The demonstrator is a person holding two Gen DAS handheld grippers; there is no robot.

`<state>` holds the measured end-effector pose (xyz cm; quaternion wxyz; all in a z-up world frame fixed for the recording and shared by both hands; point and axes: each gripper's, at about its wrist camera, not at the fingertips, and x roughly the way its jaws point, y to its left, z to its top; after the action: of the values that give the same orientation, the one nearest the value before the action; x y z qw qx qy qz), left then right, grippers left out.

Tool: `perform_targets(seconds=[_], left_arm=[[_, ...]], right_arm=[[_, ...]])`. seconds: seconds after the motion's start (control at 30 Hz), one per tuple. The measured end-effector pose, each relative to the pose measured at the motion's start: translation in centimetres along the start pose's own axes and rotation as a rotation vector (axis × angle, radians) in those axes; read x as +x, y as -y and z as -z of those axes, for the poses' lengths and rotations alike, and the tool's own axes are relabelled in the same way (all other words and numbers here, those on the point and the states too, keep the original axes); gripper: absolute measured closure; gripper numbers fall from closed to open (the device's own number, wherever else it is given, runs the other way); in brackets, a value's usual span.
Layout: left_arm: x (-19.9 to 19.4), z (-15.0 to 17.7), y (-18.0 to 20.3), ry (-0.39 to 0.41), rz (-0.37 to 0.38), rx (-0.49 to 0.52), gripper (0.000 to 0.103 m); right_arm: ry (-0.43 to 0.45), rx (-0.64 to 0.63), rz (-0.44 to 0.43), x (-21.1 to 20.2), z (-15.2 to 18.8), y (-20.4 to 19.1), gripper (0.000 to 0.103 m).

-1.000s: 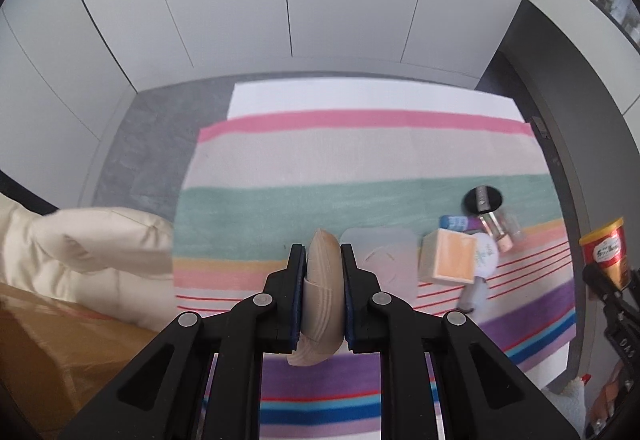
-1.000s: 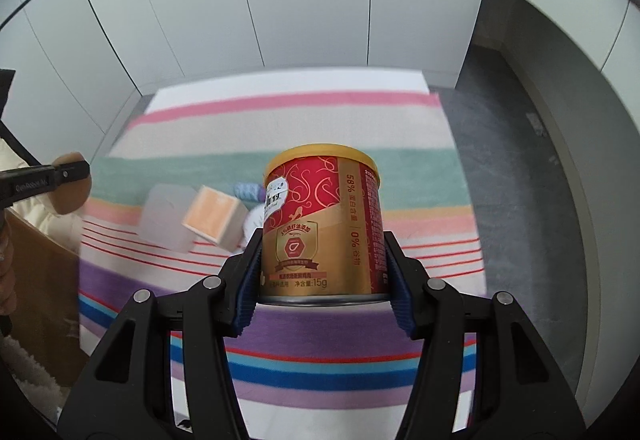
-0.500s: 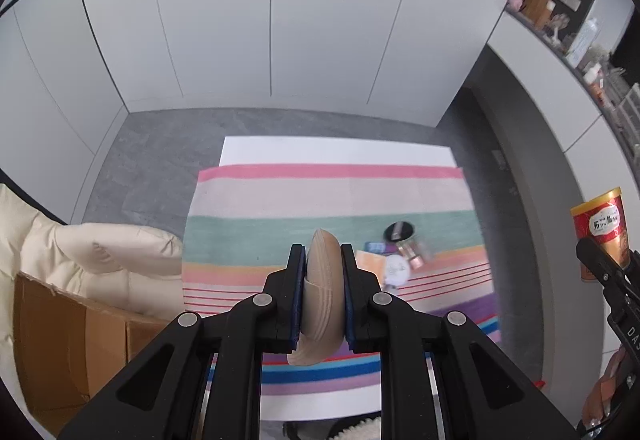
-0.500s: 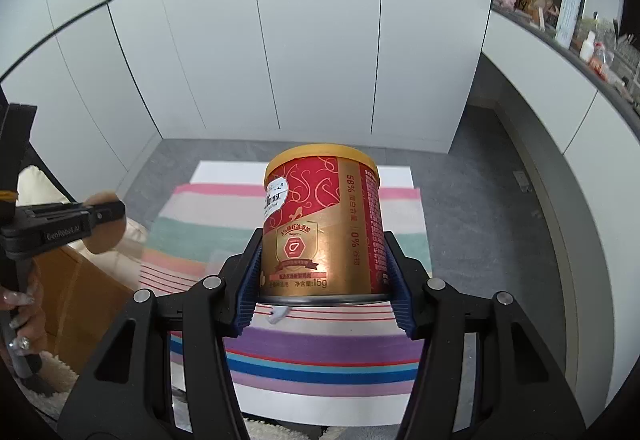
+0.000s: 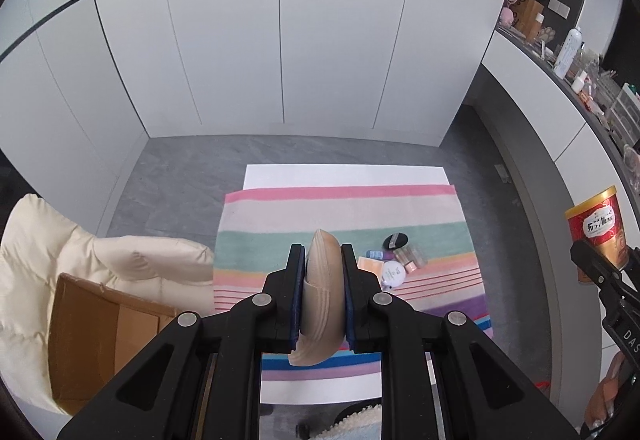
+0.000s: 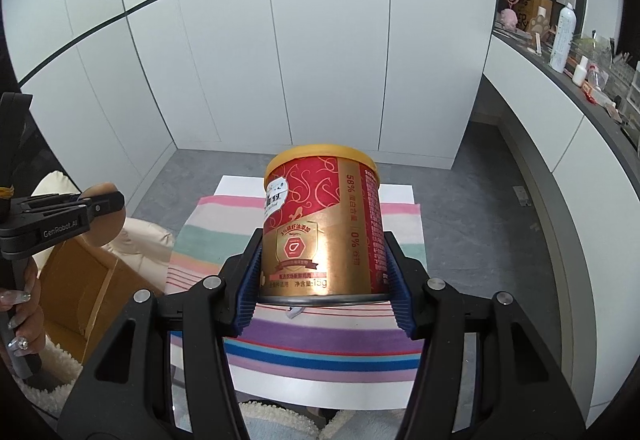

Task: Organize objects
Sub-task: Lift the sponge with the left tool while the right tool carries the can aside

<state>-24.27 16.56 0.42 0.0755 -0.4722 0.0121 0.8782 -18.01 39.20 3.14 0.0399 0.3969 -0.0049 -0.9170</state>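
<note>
Cupboards [image 5: 280,52] walled the far side; below us lay the striped rug [image 5: 344,208], a cardboard box [image 5: 100,336] against a cream cushion [image 5: 120,260]. Our right claw [image 6: 324,272] clamped the red can [image 6: 320,224]; our left claw [image 5: 322,296] pinched a beige pad [image 5: 322,280]. Small jars [image 5: 394,260] sat clustered on the rug.

Red-and-gold can [image 6: 322,224] with yellow lid, beige sponge [image 5: 322,292], pastel-striped cloth [image 5: 344,208], brown cardboard box [image 5: 96,336]
</note>
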Motion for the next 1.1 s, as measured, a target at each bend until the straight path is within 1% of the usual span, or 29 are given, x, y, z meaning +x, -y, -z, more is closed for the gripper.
perform_targets(seconds=[0.17,0.4,0.5,0.63,0.7,0.77,0.87,1.0,1.1], left_arm=[[-1.0,1.1,0.1,-0.018,0.004,0.002,0.086],[-2.9,3.1,1.0,0.002,-0.016,0.048,0.086],[-3.9,4.6,1.4,0.014,-0.013,0.069,0.086],[-5.6,6.6,2.0,0.043,-0.011,0.093,0.086],[-6.2,7.6,2.2,0.049,-0.002,0.104,0.086],[-7.0,8.7,2.3,0.054,0.015,0.103,0.086],[-7.8,10.3,2.0,0.066,0.041,0.081,0.085],[-8.6,12.9,2.2,0.084,0.023,0.099,0.085],[-8.9,14.9,2.5,0.099,0.001,0.124,0.085]], right_arm=[[0.001,-0.009,-0.006,-0.6,0.5,-0.5,0.046],[-0.001,-0.026,0.007,-2.0,1.7,-0.7,0.046],[-0.013,-0.025,0.003,-2.5,3.0,-0.8,0.046],[-0.03,-0.011,-0.04,-3.1,4.8,-0.7,0.046],[-0.028,-0.014,-0.037,-3.6,5.7,-0.9,0.046],[-0.024,-0.019,-0.031,-4.4,6.9,-1.2,0.046],[-0.02,-0.02,-0.045,-5.5,8.6,-1.4,0.046],[-0.016,-0.021,-0.03,-7.1,11.7,-1.6,0.046],[-0.018,0.002,-0.045,-8.1,13.5,-1.2,0.046]])
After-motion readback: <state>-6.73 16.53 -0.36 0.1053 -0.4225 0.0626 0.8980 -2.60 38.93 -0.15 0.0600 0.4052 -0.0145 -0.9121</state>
